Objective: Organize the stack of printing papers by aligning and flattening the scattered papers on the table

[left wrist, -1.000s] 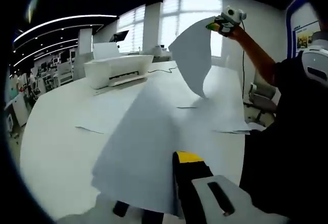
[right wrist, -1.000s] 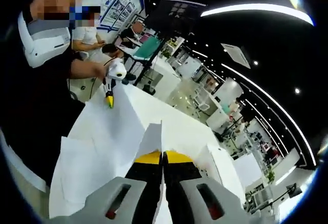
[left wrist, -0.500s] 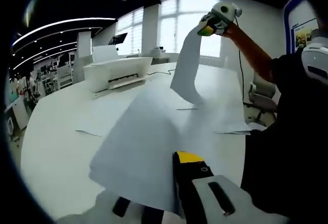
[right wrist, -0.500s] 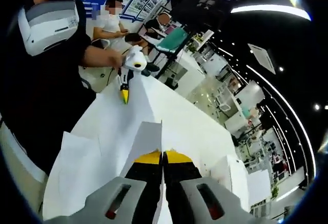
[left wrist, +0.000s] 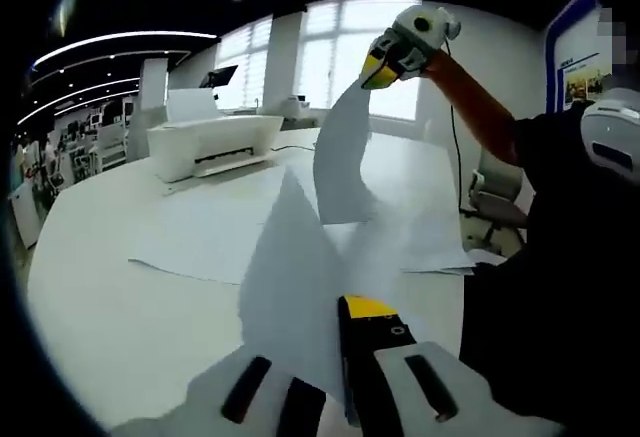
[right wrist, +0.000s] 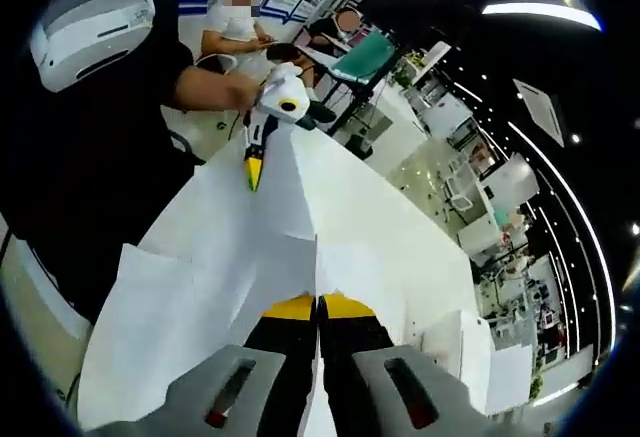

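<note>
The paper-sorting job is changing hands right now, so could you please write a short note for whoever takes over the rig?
Left hand-held gripper: shut on the edge of one sheet, held tilted above the table.
Right hand-held gripper: shut on a second sheet, raised high so it hangs down toward the table.
More loose sheets lie spread on the table in front of the printer.
Done: two sheets picked up.
Left: bring both sheets together, gather the others, align the edges and flatten the stack.
</note>
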The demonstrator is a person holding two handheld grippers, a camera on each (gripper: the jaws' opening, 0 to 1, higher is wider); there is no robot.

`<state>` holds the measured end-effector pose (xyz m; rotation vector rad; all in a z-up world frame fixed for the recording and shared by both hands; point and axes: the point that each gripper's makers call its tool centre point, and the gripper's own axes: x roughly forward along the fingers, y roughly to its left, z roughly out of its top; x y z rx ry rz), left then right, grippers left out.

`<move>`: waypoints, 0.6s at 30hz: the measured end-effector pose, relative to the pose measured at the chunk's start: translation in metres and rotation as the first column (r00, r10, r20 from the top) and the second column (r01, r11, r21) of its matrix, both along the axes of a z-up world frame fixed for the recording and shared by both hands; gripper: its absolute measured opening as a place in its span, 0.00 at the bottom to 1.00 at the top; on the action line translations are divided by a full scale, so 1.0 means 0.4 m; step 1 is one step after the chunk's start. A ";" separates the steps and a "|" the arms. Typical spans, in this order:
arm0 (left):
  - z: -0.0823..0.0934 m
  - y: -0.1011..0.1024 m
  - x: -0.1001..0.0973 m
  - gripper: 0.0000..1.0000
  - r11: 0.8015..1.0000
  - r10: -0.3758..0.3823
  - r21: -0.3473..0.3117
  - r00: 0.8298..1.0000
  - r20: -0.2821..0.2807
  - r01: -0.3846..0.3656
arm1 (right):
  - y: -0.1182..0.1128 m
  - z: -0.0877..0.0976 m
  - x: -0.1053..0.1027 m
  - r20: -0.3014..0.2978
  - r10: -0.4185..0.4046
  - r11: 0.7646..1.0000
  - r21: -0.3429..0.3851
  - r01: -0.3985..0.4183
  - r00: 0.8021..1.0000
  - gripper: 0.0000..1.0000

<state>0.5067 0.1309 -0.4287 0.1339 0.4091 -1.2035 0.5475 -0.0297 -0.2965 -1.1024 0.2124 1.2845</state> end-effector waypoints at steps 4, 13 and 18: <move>-0.004 -0.014 -0.016 0.07 0.999 -0.036 -0.008 0.999 -0.028 0.036 | 0.018 -0.011 -0.009 -0.011 0.022 1.000 -0.009 -0.022 1.000 0.00; -0.022 -0.031 -0.028 0.07 0.997 -0.082 -0.010 0.993 -0.084 0.081 | 0.056 -0.056 -0.038 -0.063 0.074 0.996 -0.037 -0.077 0.995 0.00; -0.029 -0.043 -0.027 0.08 0.996 -0.092 -0.002 0.991 -0.099 0.092 | 0.078 -0.080 -0.045 -0.100 0.097 0.994 -0.033 -0.101 0.990 0.00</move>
